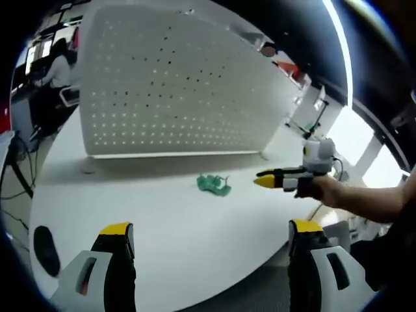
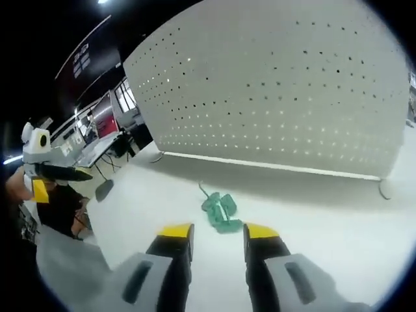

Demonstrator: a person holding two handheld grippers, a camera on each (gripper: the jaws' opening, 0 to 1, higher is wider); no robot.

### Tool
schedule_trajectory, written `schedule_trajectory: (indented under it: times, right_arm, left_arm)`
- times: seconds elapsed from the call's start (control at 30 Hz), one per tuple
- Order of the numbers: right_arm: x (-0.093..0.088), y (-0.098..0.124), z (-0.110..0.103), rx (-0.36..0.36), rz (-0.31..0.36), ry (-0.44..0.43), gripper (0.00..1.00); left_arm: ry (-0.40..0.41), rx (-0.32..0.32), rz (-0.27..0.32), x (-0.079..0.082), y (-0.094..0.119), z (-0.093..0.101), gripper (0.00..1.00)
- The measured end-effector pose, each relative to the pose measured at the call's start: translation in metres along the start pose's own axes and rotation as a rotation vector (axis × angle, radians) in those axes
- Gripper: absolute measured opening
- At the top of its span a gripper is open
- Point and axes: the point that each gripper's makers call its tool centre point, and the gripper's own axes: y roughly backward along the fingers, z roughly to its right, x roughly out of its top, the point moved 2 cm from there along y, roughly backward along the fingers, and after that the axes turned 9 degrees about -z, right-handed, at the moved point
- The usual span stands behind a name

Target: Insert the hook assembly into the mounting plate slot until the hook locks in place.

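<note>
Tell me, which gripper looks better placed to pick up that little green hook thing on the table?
Right, probably. The green hook lies just beyond the right gripper, its open fingers aimed at it; the left gripper sits farther back.

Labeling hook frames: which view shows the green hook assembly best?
The right gripper view: the green hook assembly lies on the white table just ahead of the right claw, large enough to show its shape. In the left gripper view it is a small, distant green blob below the pegboard.

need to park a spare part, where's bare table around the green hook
Bare white table lies between the green hook assembly and the left gripper, and right of the hook in the right gripper view. The strip toward the pegboard is narrower.
</note>
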Motion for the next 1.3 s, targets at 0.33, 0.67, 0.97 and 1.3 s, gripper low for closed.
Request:
schedule_trajectory:
  times: [0.33, 0.67, 0.97, 1.3]
  right_arm:
    - [-0.002, -0.042, 0.002, 0.025, -0.079, 0.063, 0.22]
    - [-0.004, -0.062, 0.009, -0.002, -0.1, 0.016, 0.14]
    - [0.002, -0.076, 0.011, -0.001, -0.11, -0.039, 0.13]
    - [0.005, -0.084, 0.008, 0.003, -0.141, -0.006, 0.06]
  left_arm:
    - [-0.011, 0.001, -0.011, 0.003, -0.002, -0.001, 1.0]
    - [-0.004, 0.01, -0.032, -0.002, -0.003, -0.006, 1.0]
    - [0.013, 0.017, -0.04, -0.006, -0.002, -0.012, 1.0]
    - [0.014, 0.009, -0.047, -0.004, -0.006, -0.014, 0.98]
